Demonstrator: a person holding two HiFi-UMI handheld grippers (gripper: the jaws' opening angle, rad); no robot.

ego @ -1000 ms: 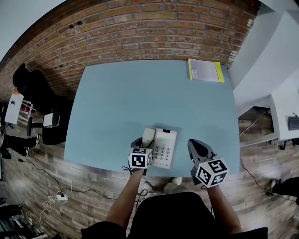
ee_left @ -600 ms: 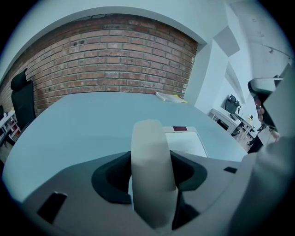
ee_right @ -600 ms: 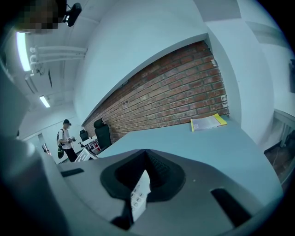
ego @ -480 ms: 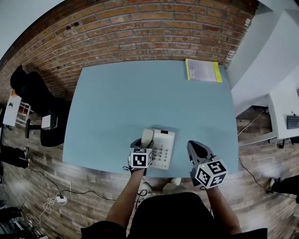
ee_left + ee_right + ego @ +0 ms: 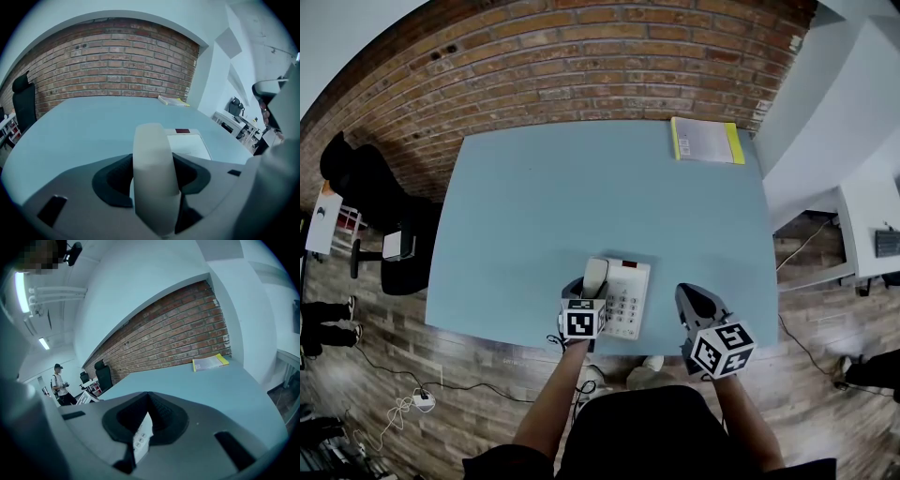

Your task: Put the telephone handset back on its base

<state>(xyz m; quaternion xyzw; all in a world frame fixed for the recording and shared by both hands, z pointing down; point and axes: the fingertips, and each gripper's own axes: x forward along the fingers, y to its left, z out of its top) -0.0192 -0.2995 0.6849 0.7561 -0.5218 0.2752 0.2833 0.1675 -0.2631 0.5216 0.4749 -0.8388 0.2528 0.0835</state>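
A long brick wall (image 5: 600, 66) runs behind the big pale blue worktop (image 5: 581, 197), with wooden floor (image 5: 375, 366) around it and a white desk (image 5: 872, 206) off to the person's right. A black office chair (image 5: 366, 178) stands by the worktop's left end, and a tangle of cable (image 5: 408, 401) lies on the floor nearer to us. In the right gripper view a person (image 5: 60, 383) stands far back beside more chairs. The worktop is mostly bare: a white telephone base (image 5: 630, 295) sits close to its near edge, keypad up, and a paper booklet with a yellow edge (image 5: 706, 141) lies well apart at the far right corner, close to the wall. The cream handset (image 5: 595, 276) lies along the left side of the base, touching it; from here I cannot tell whether it is fully settled in its cradle. The left claw (image 5: 584, 289) is clenched on that handset: the left gripper view shows the dark pads pressed against both its sides, with the handset (image 5: 152, 173) standing up between them and the base just beyond. The right claw (image 5: 686, 292) hovers just to the right of the base, apart from it, its jaws drawn together to a point and gripping nothing; a sliver of the keypad shows through the narrow slit below the tips
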